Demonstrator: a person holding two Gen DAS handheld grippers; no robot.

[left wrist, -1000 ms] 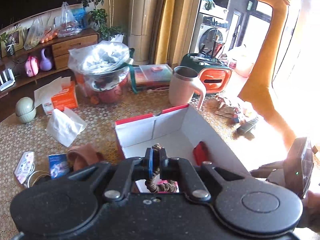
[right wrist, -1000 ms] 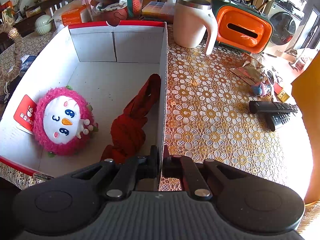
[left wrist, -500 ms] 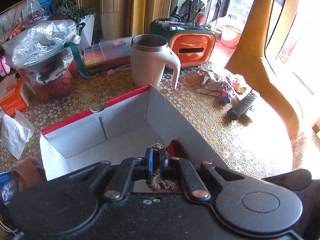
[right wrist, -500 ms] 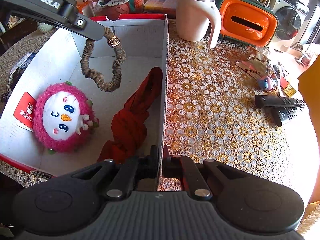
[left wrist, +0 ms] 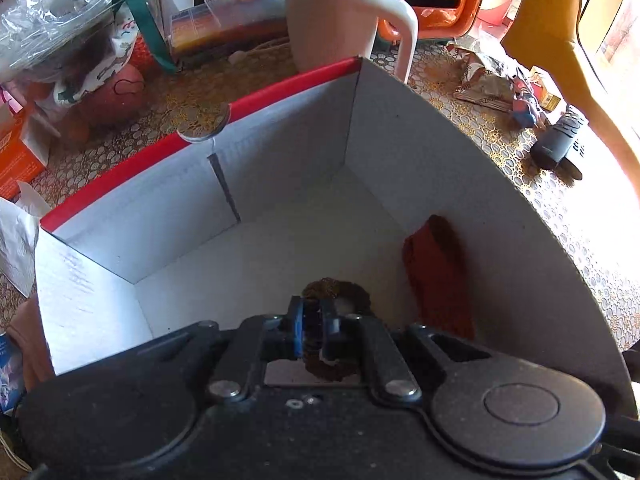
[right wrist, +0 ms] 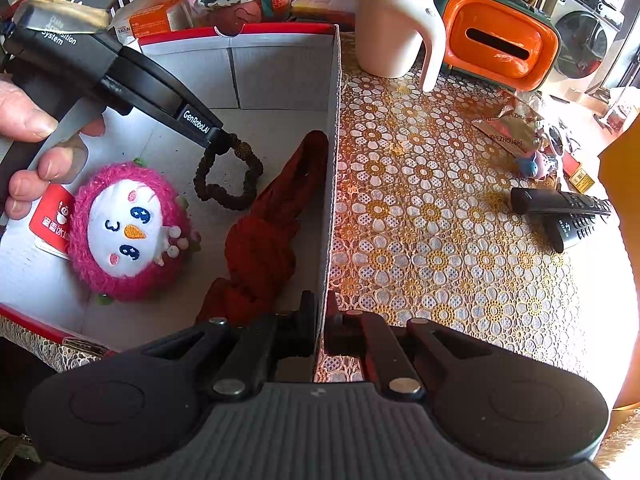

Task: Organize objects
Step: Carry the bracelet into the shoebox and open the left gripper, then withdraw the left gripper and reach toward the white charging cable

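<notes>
A white cardboard box with a red rim (left wrist: 280,88) (right wrist: 332,128) stands on the lace-covered table. My left gripper (left wrist: 314,330) (right wrist: 218,136) is shut on a brown beaded bracelet (left wrist: 340,292) (right wrist: 228,176) and holds it low inside the box, its loop hanging just above or on the floor. A pink plush toy (right wrist: 128,232) and a red folded cloth (right wrist: 276,224) (left wrist: 436,272) lie in the box. My right gripper (right wrist: 320,320) is shut on the box's right wall near its front corner.
A white mug (right wrist: 392,28), an orange tissue holder (right wrist: 496,40), wrappers (right wrist: 508,128) and two remotes (right wrist: 568,208) lie right of the box. A plastic bag of items (left wrist: 68,28), an orange carton (left wrist: 16,152) and a storage case (left wrist: 228,24) sit behind and left.
My left gripper has moved over the box and lowered the bracelet down inside it. My right gripper has kept its hold on the box wall.
</notes>
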